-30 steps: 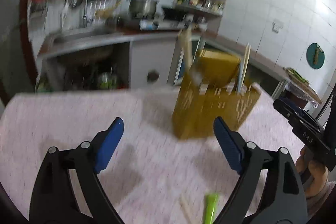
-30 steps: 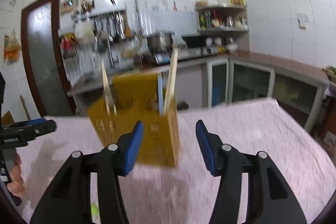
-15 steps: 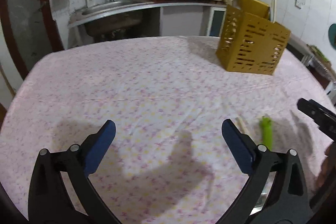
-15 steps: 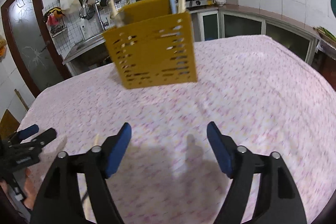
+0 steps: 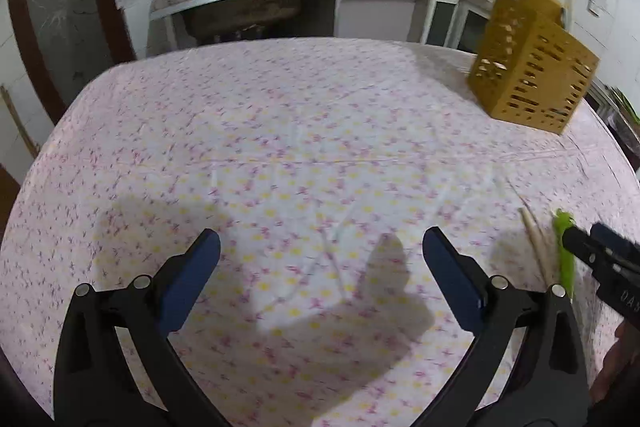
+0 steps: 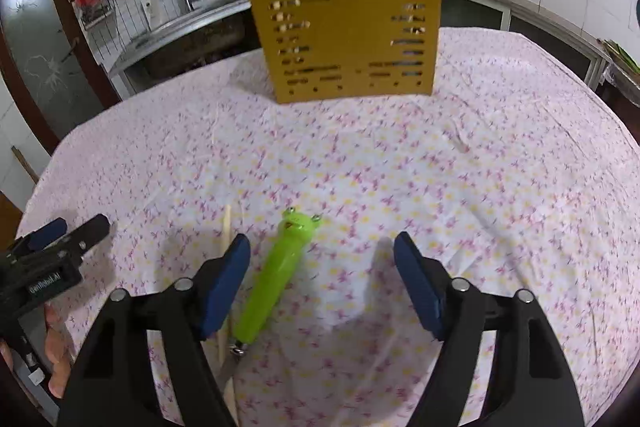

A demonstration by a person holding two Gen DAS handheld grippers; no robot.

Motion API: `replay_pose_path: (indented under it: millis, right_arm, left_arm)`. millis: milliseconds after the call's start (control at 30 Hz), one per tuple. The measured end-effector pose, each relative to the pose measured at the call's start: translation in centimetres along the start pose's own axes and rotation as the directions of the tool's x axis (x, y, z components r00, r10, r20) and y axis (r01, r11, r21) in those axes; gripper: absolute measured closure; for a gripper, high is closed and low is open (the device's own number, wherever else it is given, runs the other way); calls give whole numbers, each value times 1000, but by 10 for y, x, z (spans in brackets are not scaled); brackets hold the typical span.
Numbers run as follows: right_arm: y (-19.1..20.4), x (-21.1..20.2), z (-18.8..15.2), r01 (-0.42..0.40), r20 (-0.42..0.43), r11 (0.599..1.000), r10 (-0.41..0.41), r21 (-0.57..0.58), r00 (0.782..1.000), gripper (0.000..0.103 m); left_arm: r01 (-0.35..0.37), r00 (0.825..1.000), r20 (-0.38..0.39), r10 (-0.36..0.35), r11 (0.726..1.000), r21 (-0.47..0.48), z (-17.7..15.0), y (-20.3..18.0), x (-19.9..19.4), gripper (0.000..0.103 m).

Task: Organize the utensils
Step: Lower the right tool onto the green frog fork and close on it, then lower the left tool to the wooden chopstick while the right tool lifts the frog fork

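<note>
Hanging over a wide bare stretch of the flowered tablecloth (image 5: pixel 304 147), the left gripper (image 5: pixel 320 267) is spread wide with nothing between its blue pads. Ahead of it the cloth runs clear to the far table edge; the yellow slotted utensil holder (image 5: pixel 532 83) stands well ahead and to its right, near that edge, with sticks poking out of its top.

The right gripper (image 6: pixel 322 283) points down at the cloth, its jaws closing, and the pads press on nothing. A green frog-headed utensil (image 6: pixel 276 279) lies on the cloth just inside its left finger, angled with the frog head pointing away toward the holder. A pale chopstick (image 6: pixel 226 227) lies just beside the utensil, passing under that same left finger. Right of the utensil, the cloth is bare out to the table's right edge.
</note>
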State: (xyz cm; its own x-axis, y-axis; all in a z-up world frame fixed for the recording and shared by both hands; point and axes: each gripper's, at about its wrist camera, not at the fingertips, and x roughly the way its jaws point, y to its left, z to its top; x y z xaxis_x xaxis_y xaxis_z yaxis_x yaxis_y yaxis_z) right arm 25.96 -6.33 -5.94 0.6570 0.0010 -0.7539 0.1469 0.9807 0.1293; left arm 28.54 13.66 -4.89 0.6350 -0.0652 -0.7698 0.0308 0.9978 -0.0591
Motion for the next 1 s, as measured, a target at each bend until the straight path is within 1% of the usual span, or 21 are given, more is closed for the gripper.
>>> replay_pose_path:
  millis: [33, 67, 100, 167, 200, 233, 267, 300, 333, 400, 633, 733, 800, 933, 1000]
  right_arm:
    - [4, 2, -1, 15, -9, 1000, -15, -6, 1000, 41]
    - [6, 3, -1, 23, -16, 1000, -23, -8, 1000, 45]
    - [9, 5, -1, 30, -27, 999, -30, -12, 999, 47]
    - [13, 6, -1, 51, -33, 998, -52, -25, 998, 54]
    - [15, 6, -1, 52, -35, 998, -53, -32, 998, 60]
    - [16, 6, -1, 50, -40, 998, -52, -35, 998, 63]
    - [17, 6, 0, 37, -47, 999, -39, -40, 998, 73]
    - [17, 6, 2, 26, -55, 999, -28, -44, 998, 78]
    - [16, 5, 3, 20, -59, 999, -22, -46, 998, 79]
    - [11, 5, 5, -20, -71, 998, 16, -52, 997, 83]
    - [-34, -7, 12, -94, -54, 994, 92, -48, 994, 84]
    - [-54, -12, 16, -120, -59, 992, 118, -24, 991, 84]
    - [-63, -12, 18, -128, -66, 992, 127, -20, 990, 84]
    - [-86, -9, 20, -184, -96, 981, 189, 53, 977, 85]
    - [-89, -8, 20, -204, -96, 977, 209, 63, 973, 85]
  left_arm:
    - [11, 1000, -8, -11, 1000, -15, 0, 3, 1, 5]
    - [15, 1000, -13, -16, 1000, -26, 1, 7, 2, 5]
    - [11, 1000, -16, -11, 1000, -23, 1, 8, 3, 5]
    - [-10, 1000, -21, 10, 1000, -6, 0, 10, 4, 5]
    - [-6, 1000, -26, 6, 1000, -3, 0, 11, 5, 5]
    - [5, 1000, -31, -5, 1000, -6, 0, 12, 6, 5]
    - [13, 999, -33, -14, 1000, -10, 0, 12, 6, 5]
    - [18, 999, -36, -18, 1000, -12, 0, 13, 6, 5]
    - [21, 999, -39, -22, 1000, -9, -1, 13, 6, 5]
    - [33, 999, -40, -33, 999, -1, -2, 10, 6, 5]
    - [55, 997, -58, -55, 998, -7, -4, -6, 5, 5]
    - [91, 993, -70, -92, 996, -18, -5, -16, 2, 5]
    - [98, 992, -78, -98, 995, -11, -7, -25, 0, 5]
    - [110, 990, -95, -108, 994, 7, -13, -44, -5, 5]
    - [117, 988, -103, -115, 993, 11, -18, -53, -8, 5]
